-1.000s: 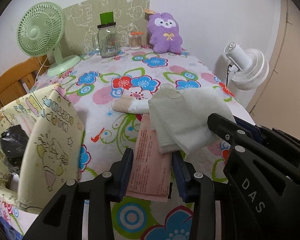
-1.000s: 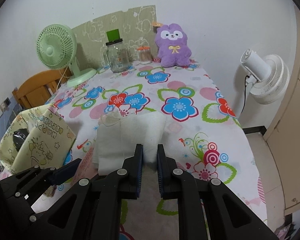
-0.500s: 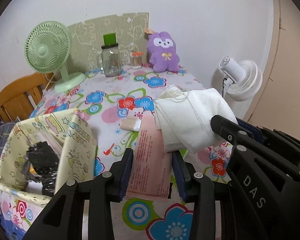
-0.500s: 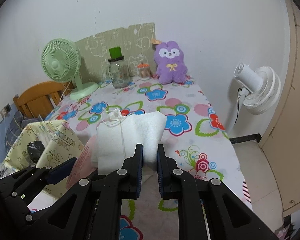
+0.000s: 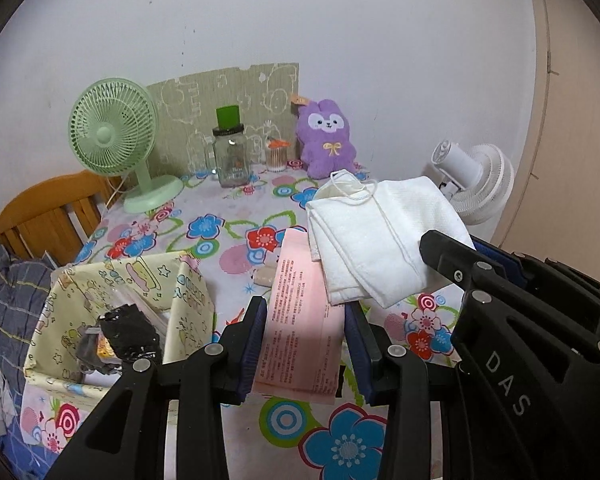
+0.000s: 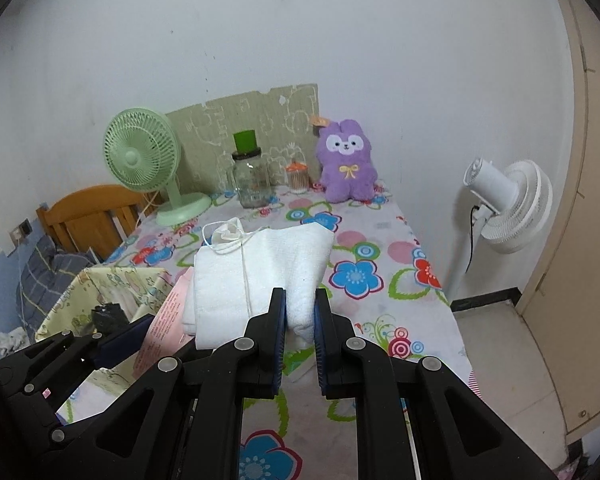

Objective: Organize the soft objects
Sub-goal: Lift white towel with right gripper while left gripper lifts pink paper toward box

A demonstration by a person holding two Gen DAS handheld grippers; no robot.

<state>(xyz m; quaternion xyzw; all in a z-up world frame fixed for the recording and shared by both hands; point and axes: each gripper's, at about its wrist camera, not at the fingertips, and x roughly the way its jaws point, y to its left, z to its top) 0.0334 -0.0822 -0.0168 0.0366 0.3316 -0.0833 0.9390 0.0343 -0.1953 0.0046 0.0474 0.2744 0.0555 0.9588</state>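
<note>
Nearest, the left gripper (image 5: 304, 340) pinched a pink packet (image 5: 298, 320) between its fingers, while the right gripper (image 6: 300, 332) was clamped on a folded white towel (image 6: 260, 268), both lifted over the flowered table (image 6: 380, 280). Left stood a yellow basket (image 5: 188, 300); farther back, a purple plush toy (image 6: 346, 168).

Towel (image 5: 376, 240) right of fabric bin (image 5: 112, 312)

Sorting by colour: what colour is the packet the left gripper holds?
Pale pink packet with red print; left wrist view shows it best.
</note>
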